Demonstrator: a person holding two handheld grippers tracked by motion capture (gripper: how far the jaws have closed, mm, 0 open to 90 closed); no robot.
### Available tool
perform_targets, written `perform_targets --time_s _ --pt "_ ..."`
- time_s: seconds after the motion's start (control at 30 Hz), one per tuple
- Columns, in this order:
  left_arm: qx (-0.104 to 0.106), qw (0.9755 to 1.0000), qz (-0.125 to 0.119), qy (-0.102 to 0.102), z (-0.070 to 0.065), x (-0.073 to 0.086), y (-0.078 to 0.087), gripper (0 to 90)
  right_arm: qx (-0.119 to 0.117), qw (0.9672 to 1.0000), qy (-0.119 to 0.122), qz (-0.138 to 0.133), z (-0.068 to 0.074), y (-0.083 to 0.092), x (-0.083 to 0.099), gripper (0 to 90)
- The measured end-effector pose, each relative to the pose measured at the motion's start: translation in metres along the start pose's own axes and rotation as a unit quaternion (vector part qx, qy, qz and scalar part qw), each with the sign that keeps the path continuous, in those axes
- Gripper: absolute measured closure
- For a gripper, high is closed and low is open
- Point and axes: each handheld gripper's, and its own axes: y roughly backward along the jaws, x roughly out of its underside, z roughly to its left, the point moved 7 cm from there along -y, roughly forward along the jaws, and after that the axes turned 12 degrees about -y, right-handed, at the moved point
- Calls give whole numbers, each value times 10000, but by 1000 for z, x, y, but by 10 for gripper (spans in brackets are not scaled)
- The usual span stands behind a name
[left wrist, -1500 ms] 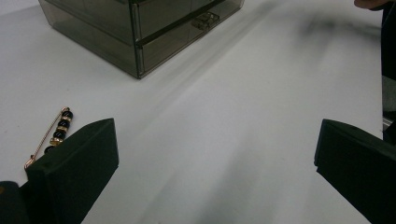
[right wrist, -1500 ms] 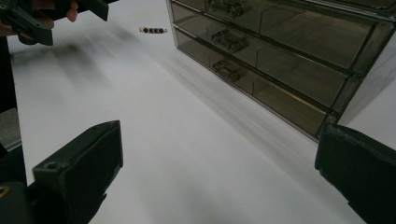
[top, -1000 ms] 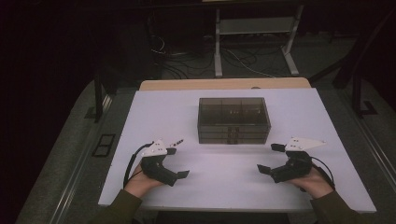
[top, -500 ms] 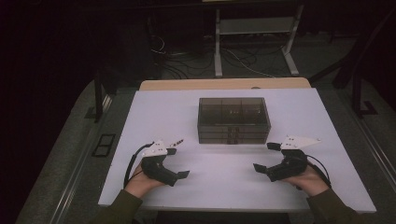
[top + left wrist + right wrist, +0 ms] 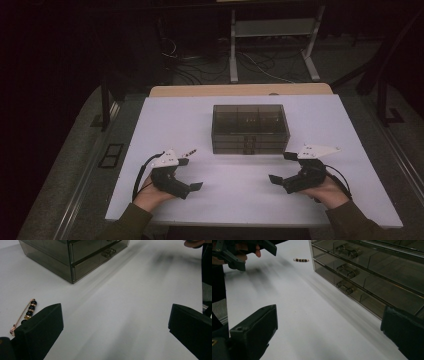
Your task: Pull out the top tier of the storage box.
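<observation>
Smoked clear drawer box (image 5: 250,128), centre of the high view on the white table (image 5: 150,130): drawers closed, knob handles facing the person (contents not discernible through the tint). Beaded gold pin (image 5: 188,151), lying loose left of the box, just beside the left gripper (image 5: 186,174). Left gripper: jaws spread, empty. Right gripper (image 5: 281,167), lower right: jaws spread, empty.

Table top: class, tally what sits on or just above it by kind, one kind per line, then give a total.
Smoked clear drawer box: 1
Beaded gold pin: 1
Hand-held tongs: 2, the left tongs and the right tongs, both open
Total: 4
</observation>
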Motion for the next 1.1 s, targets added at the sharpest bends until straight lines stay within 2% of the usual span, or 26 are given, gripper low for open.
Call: perform_targets --time_s 1.1 --pt "24 10000 13 3 -1 0 -2 0 -13 10000 -34 -16 1 -11 -7 4"
